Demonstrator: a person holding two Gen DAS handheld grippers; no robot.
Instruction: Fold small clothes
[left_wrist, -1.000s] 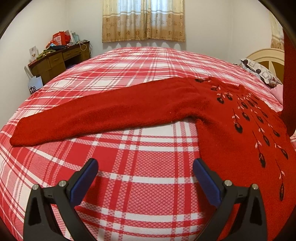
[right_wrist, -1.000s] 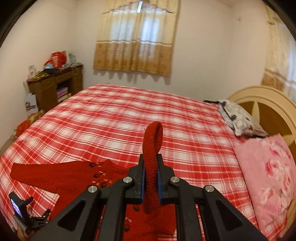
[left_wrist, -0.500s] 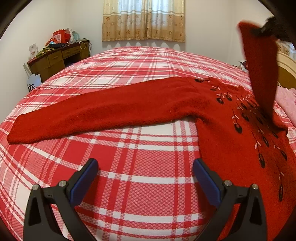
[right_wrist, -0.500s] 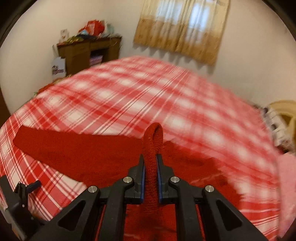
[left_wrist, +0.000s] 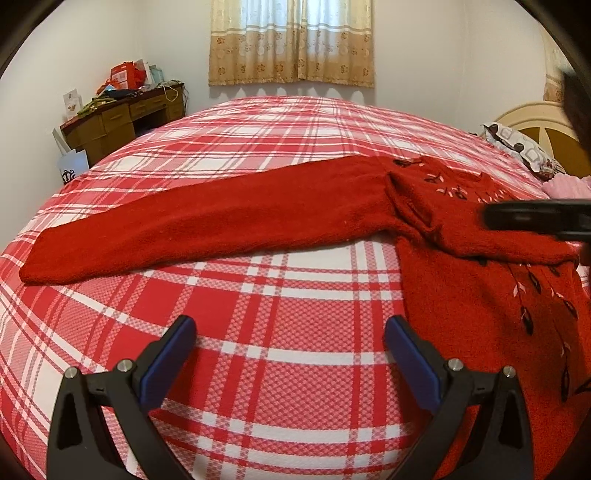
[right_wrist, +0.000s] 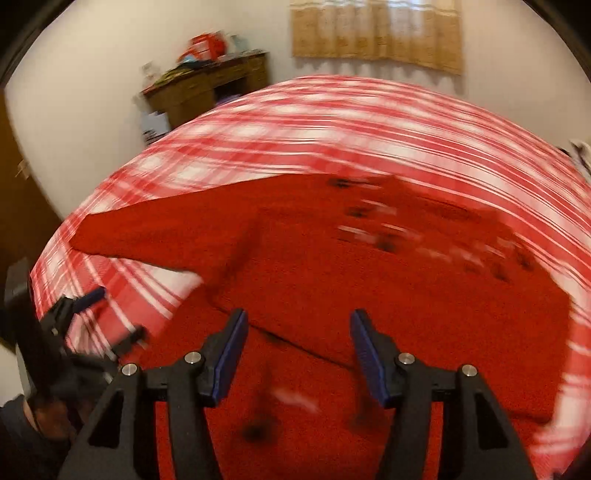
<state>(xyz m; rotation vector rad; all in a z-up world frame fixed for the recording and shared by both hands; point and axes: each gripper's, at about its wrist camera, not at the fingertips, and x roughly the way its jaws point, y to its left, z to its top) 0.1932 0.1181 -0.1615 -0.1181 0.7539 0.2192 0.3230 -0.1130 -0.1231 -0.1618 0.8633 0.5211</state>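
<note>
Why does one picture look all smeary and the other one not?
Right wrist view: the plaid bedspread and red sweater streak with motion blur. Left wrist view: the sweater looks sharp; the lens bulges the bedspread.

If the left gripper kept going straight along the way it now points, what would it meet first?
Most likely the bare plaid bedspread just ahead of the open left gripper. The red sweater's outstretched sleeve lies farther on, its body off to the right; depth is uncertain.
</note>
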